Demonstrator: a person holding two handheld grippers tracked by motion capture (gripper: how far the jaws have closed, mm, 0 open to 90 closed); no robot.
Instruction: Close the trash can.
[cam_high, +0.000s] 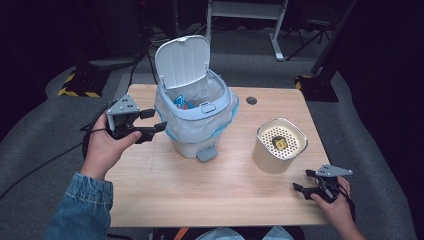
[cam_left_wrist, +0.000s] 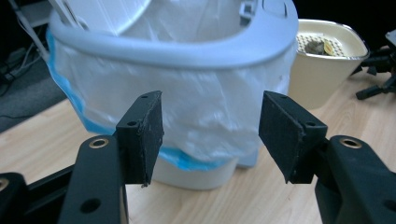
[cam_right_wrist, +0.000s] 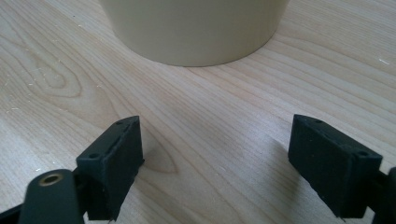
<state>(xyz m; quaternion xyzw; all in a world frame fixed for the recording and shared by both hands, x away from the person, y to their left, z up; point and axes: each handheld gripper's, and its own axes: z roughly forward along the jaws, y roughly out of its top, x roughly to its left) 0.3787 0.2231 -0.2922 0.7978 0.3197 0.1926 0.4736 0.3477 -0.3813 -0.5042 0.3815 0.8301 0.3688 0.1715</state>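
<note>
1. Currently holding the left hand-held gripper (cam_high: 150, 124) raised just beside the left wall of the small white bin (cam_high: 195, 142), jaws standing apart with nothing between them.
2. Seeing, in the left gripper view, the two black pads (cam_left_wrist: 148, 135) spread wide in front of the bin (cam_left_wrist: 187, 56), pointing at the clear liner bag (cam_left_wrist: 205, 116) with its blue edge draped over the outside of the rim.
3. Not touching the bag or the bin with either pad.
4. Standing near the middle of the tabletop (cam_high: 200, 190), the bin with its lid (cam_high: 182, 60) tipped up and back, a grey pedal (cam_high: 206, 154) sticking out at its foot.
5. Showing something blue and orange (cam_high: 181, 103) down inside the liner.
6. Resting the right hand-held gripper (cam_high: 306, 181) low at the right front of the tabletop, jaws open and empty, near the cream round container (cam_high: 265, 155).
7. Facing, in the right gripper view, the base of that container (cam_right_wrist: 196, 32) across bare wood grain (cam_right_wrist: 205, 140), pads (cam_right_wrist: 116, 163) well apart from it.
8. Sitting on the container's perforated top (cam_high: 292, 142), a small green and yellow object (cam_high: 280, 143), too small to tell further.
</note>
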